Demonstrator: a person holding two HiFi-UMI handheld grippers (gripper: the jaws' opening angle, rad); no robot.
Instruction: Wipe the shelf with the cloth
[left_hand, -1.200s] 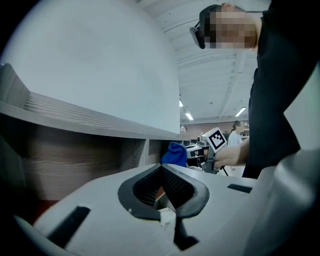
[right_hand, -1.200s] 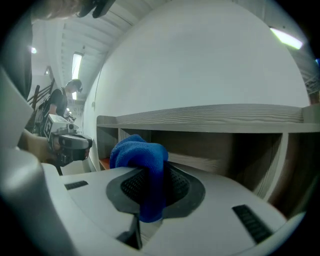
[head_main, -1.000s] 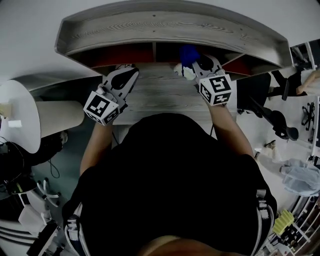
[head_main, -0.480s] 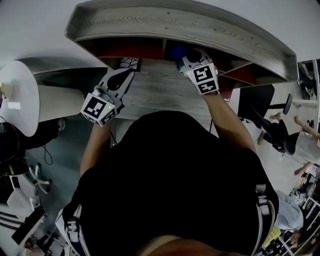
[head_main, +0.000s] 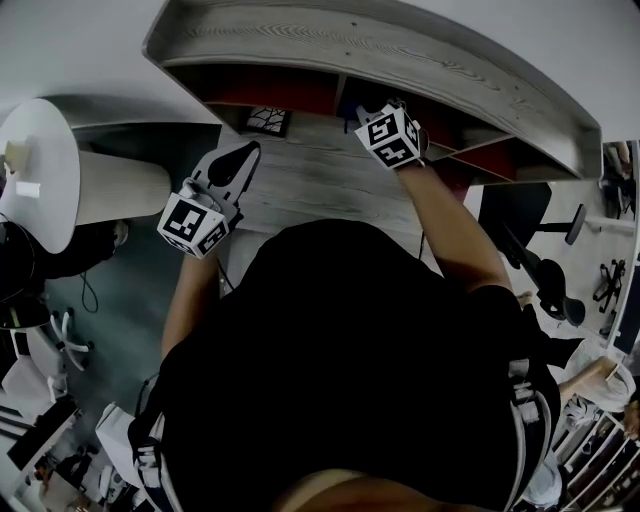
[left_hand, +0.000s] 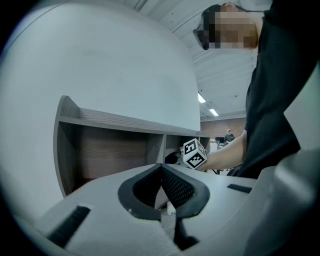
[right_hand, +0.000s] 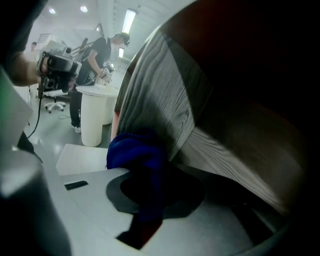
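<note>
The grey wooden shelf (head_main: 400, 50) stands at the back of the desk (head_main: 320, 185), with red-backed compartments under its top board. My right gripper (head_main: 374, 110) reaches into the compartment just right of the divider; its marker cube (head_main: 390, 136) shows in the head view. In the right gripper view it (right_hand: 150, 186) is shut on a crumpled blue cloth (right_hand: 134, 154), which lies against a wood-grain shelf board (right_hand: 165, 100). The head view hides the cloth. My left gripper (head_main: 248, 152) hovers over the desk's left part, shut and empty (left_hand: 161, 169), facing the left compartment (left_hand: 110, 150).
A small dark patterned object (head_main: 268, 120) lies at the mouth of the left compartment. A white round table (head_main: 35, 190) stands at the left and an office chair (head_main: 550, 285) at the right. A person (right_hand: 107, 47) stands at a table in the background.
My right gripper has gone forward and a little left, into the shelf compartment, carrying the blue cloth out of the head view's sight. The left gripper has barely moved.
</note>
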